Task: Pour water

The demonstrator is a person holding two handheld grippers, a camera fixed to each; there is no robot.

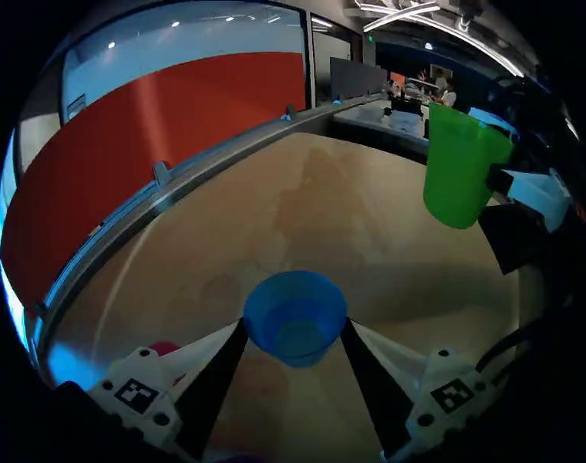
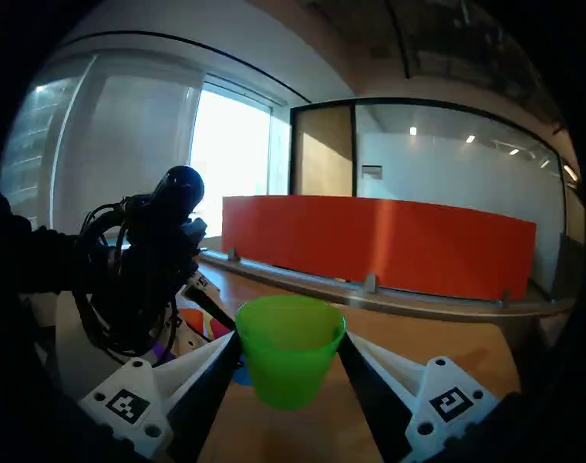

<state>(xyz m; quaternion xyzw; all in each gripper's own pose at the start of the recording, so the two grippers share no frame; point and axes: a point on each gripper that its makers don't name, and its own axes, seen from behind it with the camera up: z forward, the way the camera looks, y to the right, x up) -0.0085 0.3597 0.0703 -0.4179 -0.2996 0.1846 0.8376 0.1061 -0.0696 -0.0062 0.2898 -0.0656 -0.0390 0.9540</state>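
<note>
In the left gripper view, the left gripper (image 1: 294,333) has its jaws closed narrowly on a blue plastic cup (image 1: 295,307) at the lower centre of the frame. One finger presses each side of the cup, just under its rim. The cup stands upright with its mouth open toward the camera. I cannot tell whether there is water in it. Behind it a light wooden tabletop (image 1: 316,201) spreads across the middle of the frame, with a metal rail (image 1: 177,181) along its far edge and an orange partition panel (image 1: 154,131) beyond that in the upper left.

A green plastic cup (image 1: 456,166) sits at the upper right of this view, tilted slightly and well apart from the blue cup. A dark finger touches its right side.

In the right gripper view, the right gripper (image 2: 291,339) grips the green cup (image 2: 289,356) at the lower centre. The jaws are drawn in against both sides below the rim, and the cup is upright. On the left of this frame is the left gripper's dark body with looped cables (image 2: 150,262), held by a person's dark sleeve (image 2: 31,258). The orange panel (image 2: 385,239) runs across the middle, with the tabletop (image 2: 455,343) below it at the right and a bright window (image 2: 231,147) in the upper left.
</note>
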